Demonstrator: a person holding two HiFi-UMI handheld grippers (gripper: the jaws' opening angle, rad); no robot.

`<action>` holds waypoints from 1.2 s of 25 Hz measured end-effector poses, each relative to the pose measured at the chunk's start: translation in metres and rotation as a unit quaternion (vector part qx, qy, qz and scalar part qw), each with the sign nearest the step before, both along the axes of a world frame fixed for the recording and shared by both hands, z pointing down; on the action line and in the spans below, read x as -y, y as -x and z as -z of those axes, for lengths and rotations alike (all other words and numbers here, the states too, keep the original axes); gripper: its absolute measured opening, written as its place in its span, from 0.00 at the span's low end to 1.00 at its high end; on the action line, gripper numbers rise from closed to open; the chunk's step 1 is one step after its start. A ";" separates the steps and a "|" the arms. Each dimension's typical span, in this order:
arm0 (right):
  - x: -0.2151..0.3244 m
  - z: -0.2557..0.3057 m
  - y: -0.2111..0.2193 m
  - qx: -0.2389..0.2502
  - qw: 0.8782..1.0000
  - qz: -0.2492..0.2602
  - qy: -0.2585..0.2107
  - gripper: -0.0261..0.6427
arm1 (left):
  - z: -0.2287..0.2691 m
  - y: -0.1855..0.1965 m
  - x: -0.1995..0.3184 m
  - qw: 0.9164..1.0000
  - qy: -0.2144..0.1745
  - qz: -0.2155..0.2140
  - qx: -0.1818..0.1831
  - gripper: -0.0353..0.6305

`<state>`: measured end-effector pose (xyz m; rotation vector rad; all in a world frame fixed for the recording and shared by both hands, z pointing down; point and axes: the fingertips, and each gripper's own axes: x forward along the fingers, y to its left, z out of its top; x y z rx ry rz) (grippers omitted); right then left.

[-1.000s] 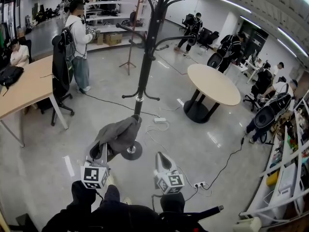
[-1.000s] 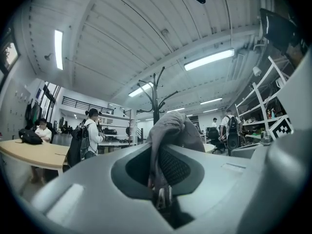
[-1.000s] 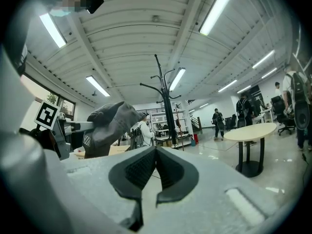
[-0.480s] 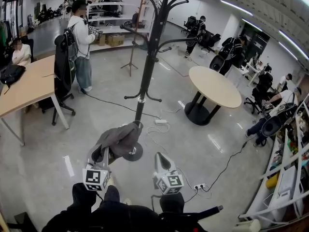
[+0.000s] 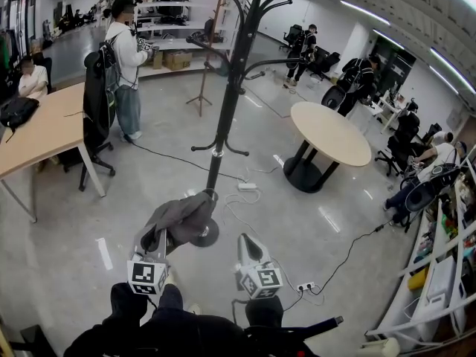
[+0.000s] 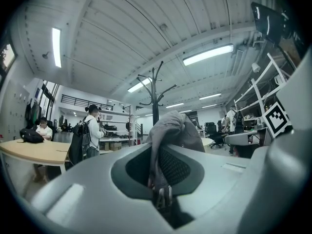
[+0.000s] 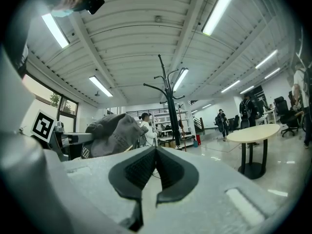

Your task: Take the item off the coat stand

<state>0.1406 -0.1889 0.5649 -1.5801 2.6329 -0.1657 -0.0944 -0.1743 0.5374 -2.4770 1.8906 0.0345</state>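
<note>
Kept grey garment (image 5: 181, 216) pinched in left gripper (image 5: 159, 236), unmoved, seemingly clear of coat stand (image 5: 227, 88); right gripper (image 5: 248, 241) closed, empty.

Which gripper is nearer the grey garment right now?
Left. The left gripper is clamped on the grey garment; the right gripper is off to its right, jaws together, touching nothing.

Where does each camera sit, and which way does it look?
Head view: on the person's head, facing down at stand, garment, left tongs, right tongs, sleeves.
Left gripper view: on the left tongs, facing up along jaws shut on the garment.
Right gripper view: on the right tongs, along shut, empty jaws.
Shared by all: stand and garment.
</note>
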 end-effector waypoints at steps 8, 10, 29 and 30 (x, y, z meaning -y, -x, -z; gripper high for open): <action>-0.003 -0.004 -0.001 0.001 1.000 0.003 0.005 0.04 | -0.006 -0.003 -0.005 1.000 0.005 -0.002 0.000 0.09; -0.004 -0.003 0.000 -0.002 1.000 0.007 0.004 0.04 | -0.005 -0.003 -0.006 1.000 0.006 -0.001 -0.001 0.09; -0.002 -0.002 0.004 -0.002 1.000 0.012 0.004 0.04 | -0.004 -0.002 -0.005 1.000 0.006 -0.001 -0.006 0.09; -0.002 -0.003 0.004 -0.002 1.000 0.012 0.004 0.04 | -0.004 -0.002 -0.005 1.000 0.006 -0.001 -0.006 0.09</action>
